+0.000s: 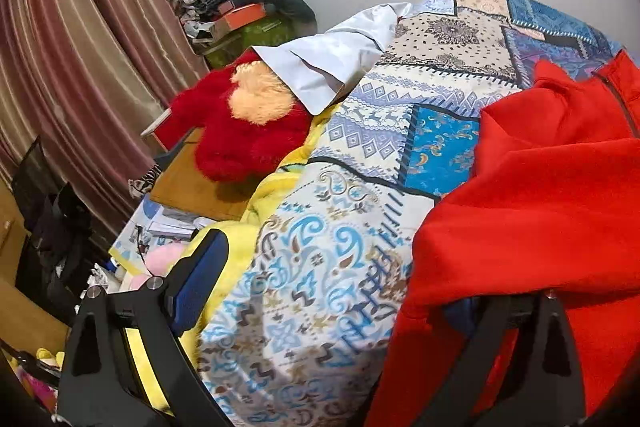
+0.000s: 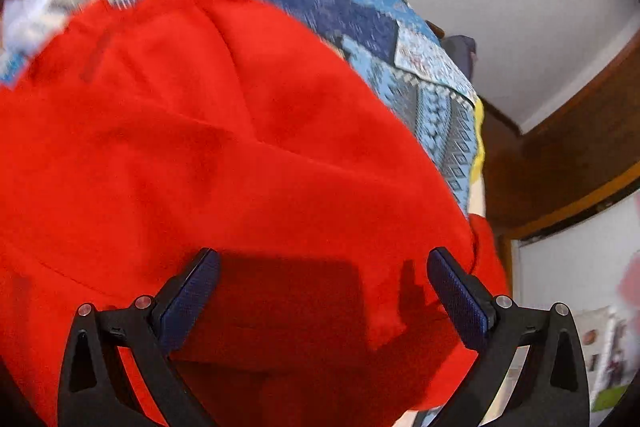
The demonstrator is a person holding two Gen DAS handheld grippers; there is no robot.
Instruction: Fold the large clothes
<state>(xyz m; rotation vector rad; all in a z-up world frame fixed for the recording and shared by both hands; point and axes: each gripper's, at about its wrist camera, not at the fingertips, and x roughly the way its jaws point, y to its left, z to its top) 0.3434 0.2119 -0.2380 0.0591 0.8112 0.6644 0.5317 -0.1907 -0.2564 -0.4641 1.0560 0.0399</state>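
A large red fleece garment (image 1: 540, 187) lies crumpled on the right side of a bed with a blue-and-white patterned bedspread (image 1: 360, 155). My left gripper (image 1: 340, 275) is open at the bed's near edge. Its left finger (image 1: 200, 267) shows bare, while a fold of the red garment drapes over and hides the right finger. In the right wrist view the red garment (image 2: 200, 147) fills most of the frame over the bedspread (image 2: 360, 19). My right gripper (image 2: 324, 259) stands wide open just above it, nothing pinched between the blue pads (image 2: 456, 291).
A red plush toy (image 1: 248, 123) and a white cloth (image 1: 328, 67) lie at the bed's far left. A yellow blanket (image 1: 240, 235) hangs at the left edge. Pink curtains (image 1: 80, 47) and a cluttered pile (image 1: 240, 11) stand beyond. A wooden door frame (image 2: 560, 155) is right of the bed.
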